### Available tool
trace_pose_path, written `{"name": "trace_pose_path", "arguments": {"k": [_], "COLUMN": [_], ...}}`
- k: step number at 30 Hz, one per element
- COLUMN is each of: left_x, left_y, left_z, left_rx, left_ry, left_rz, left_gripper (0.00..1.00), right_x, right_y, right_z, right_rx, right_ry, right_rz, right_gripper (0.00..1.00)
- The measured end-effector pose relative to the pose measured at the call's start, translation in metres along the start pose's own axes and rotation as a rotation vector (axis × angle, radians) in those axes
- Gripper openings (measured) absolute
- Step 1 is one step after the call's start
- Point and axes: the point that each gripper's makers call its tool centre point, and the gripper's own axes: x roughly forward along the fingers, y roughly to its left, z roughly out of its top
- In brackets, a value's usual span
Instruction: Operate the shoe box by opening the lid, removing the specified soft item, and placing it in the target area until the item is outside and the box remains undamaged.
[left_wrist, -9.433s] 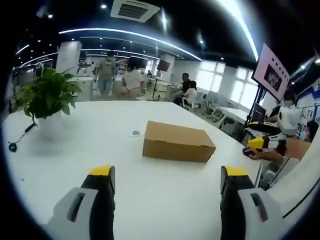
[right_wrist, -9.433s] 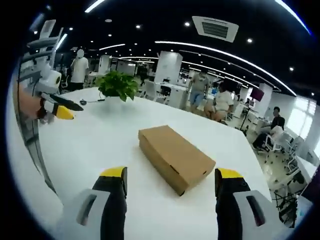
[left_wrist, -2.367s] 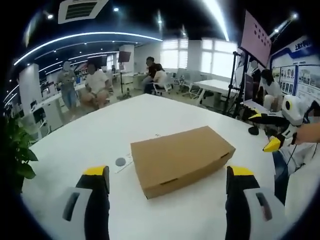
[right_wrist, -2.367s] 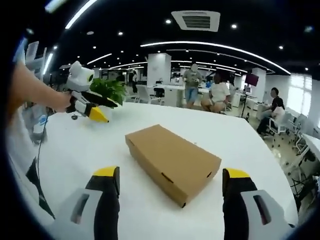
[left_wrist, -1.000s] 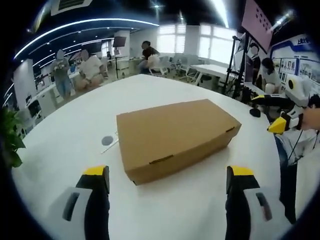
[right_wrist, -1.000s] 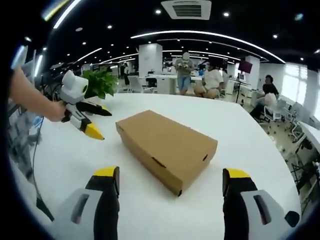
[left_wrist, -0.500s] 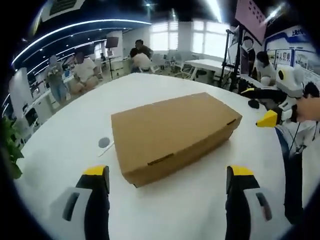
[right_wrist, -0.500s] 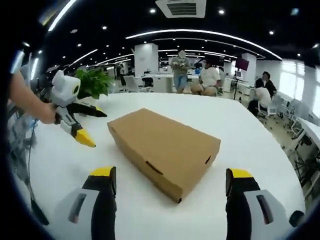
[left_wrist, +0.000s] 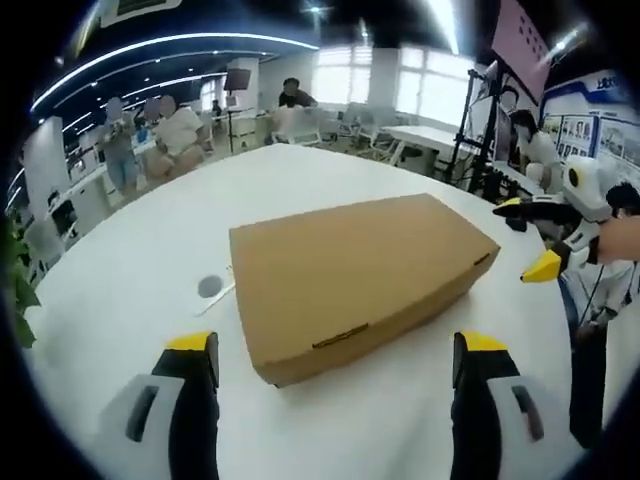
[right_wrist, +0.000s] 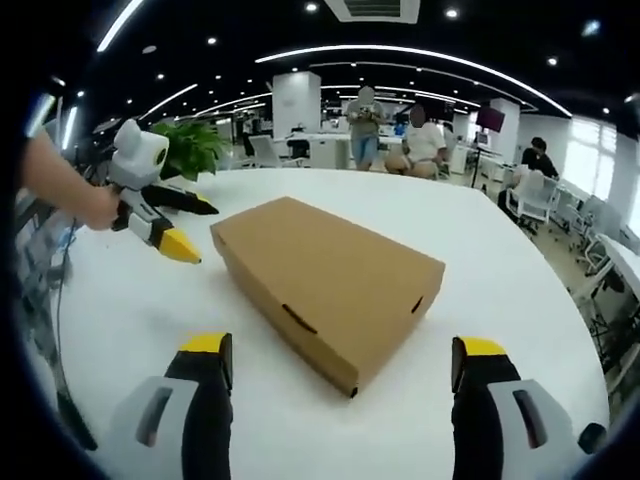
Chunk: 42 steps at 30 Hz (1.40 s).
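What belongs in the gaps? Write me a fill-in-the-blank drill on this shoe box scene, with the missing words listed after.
1. The lid of the cardboard shoe box is ____.
2. The box rests on a ____ table.
3. The left gripper and the right gripper both have jaws that stand ____.
4. In the right gripper view, a potted ____ stands beyond the left gripper.

Missing words: closed; white; open; plant

Plain brown box (left_wrist: 350, 275), white table (left_wrist: 130, 270)
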Motion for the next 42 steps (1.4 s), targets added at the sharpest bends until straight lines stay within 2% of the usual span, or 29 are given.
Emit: {"name": "trace_pose_path", "arguments": {"k": [3, 8, 11, 13, 14, 15, 16, 18, 22, 26, 28, 31, 33, 38, 40, 42], "left_x": [0.0, 0.005, 0.01, 0.014, 0.015, 0.016, 0.017, 0.019, 0.019, 0.018, 0.02, 0.022, 0.02, 0.021, 0.021, 0.022], "left_y": [0.001, 0.0, -0.008, -0.008, -0.008, -0.006, -0.007, -0.007, 0.002, 0.016, 0.023, 0.021, 0.017, 0.019, 0.017, 0.014], "left_z": [0.004, 0.006, 0.001, 0.001, 0.002, 0.006, 0.006, 0.008, 0.007, -0.001, -0.008, -0.007, -0.004, -0.009, -0.007, -0.006], "left_rx": [-0.011, -0.024, 0.026, 0.024, 0.005, -0.006, -0.014, 0.0, 0.059, 0.01, -0.017, -0.01, -0.012, -0.024, -0.034, -0.029], "left_ry": [0.01, 0.009, 0.034, 0.035, 0.03, 0.003, 0.002, -0.001, 0.006, 0.016, 0.04, 0.032, 0.015, 0.04, 0.03, 0.034], "left_rz": [-0.016, -0.016, -0.033, -0.029, -0.031, -0.021, -0.021, -0.019, 0.013, 0.038, 0.07, 0.075, 0.073, 0.079, 0.074, 0.067], "left_gripper": [0.99, 0.99, 0.99, 0.99, 0.99, 0.99, 0.99, 0.99, 0.99, 0.99, 0.99, 0.99, 0.99, 0.99, 0.99, 0.95], "right_x": [-0.003, 0.001, -0.001, -0.001, 0.0, 0.002, 0.002, 0.004, 0.001, 0.001, 0.003, 0.007, 0.01, 0.021, 0.024, 0.025], "right_y": [-0.003, 0.001, 0.004, 0.003, 0.004, 0.005, 0.005, 0.001, -0.006, -0.007, -0.004, 0.004, 0.007, 0.002, 0.001, -0.002], "right_z": [0.005, -0.001, -0.003, -0.003, -0.005, -0.009, -0.014, -0.015, -0.013, -0.017, -0.02, -0.022, -0.021, -0.016, -0.016, -0.016], "right_rx": [0.022, 0.036, 0.017, 0.022, 0.031, 0.027, 0.012, -0.011, 0.009, 0.011, 0.017, 0.031, 0.0, 0.004, -0.007, 0.002], "right_ry": [-0.029, -0.013, 0.004, -0.003, 0.001, 0.025, 0.052, 0.047, 0.044, 0.051, 0.056, 0.061, 0.059, 0.06, 0.069, 0.063], "right_rz": [0.0, 0.009, 0.017, 0.007, 0.007, 0.006, 0.005, -0.01, -0.026, -0.031, -0.023, -0.007, -0.004, -0.007, -0.009, -0.015], "right_gripper": [0.93, 0.94, 0.96, 0.96, 0.96, 0.96, 0.96, 0.96, 0.96, 0.95, 0.93, 0.9, 0.89, 0.88, 0.87, 0.84]}}
